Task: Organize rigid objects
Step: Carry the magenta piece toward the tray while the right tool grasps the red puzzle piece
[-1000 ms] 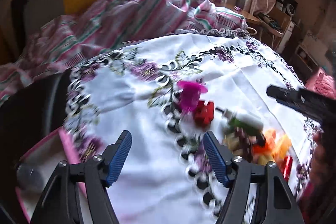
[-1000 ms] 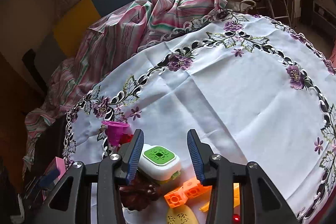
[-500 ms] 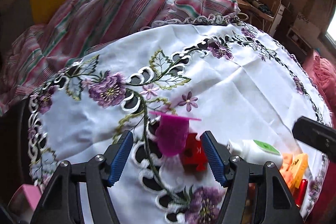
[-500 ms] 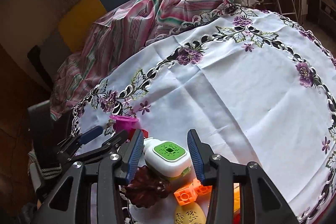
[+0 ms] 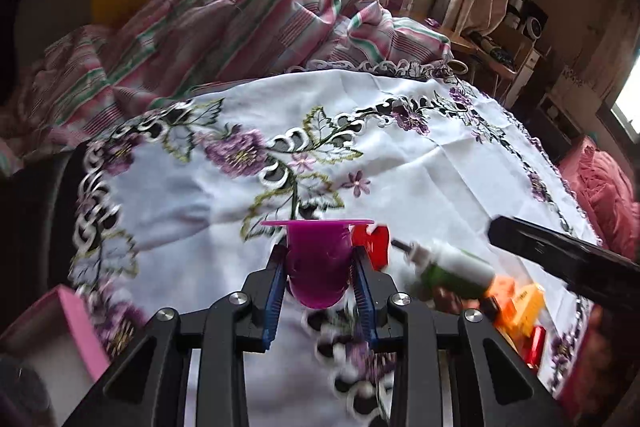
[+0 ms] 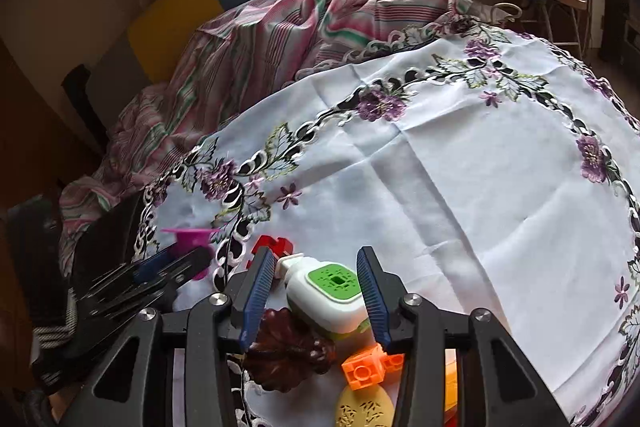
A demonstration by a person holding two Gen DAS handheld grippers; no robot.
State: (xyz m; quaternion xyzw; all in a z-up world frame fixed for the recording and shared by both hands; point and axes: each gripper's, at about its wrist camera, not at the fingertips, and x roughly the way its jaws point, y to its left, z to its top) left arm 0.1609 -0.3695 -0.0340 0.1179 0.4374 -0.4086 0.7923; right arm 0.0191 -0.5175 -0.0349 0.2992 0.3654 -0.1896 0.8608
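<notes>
Magenta plastic cup sits pinched in my left gripper, at the tablecloth's near edge. My right gripper is spread around the white-and-green plastic bottle, not yet closed. Sorting looks barely begun: orange blocks and the brown, possibly leaf-shaped dish remain clustered.

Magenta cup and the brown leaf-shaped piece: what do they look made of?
Magenta cup, held in the left tool: looks like smooth moulded plastic, slightly translucent, with a thin flat rim. Brown leaf-shaped piece: glossy and ribbed with bright highlights; probably hard plastic or lacquered wood, I can't tell which.
</notes>
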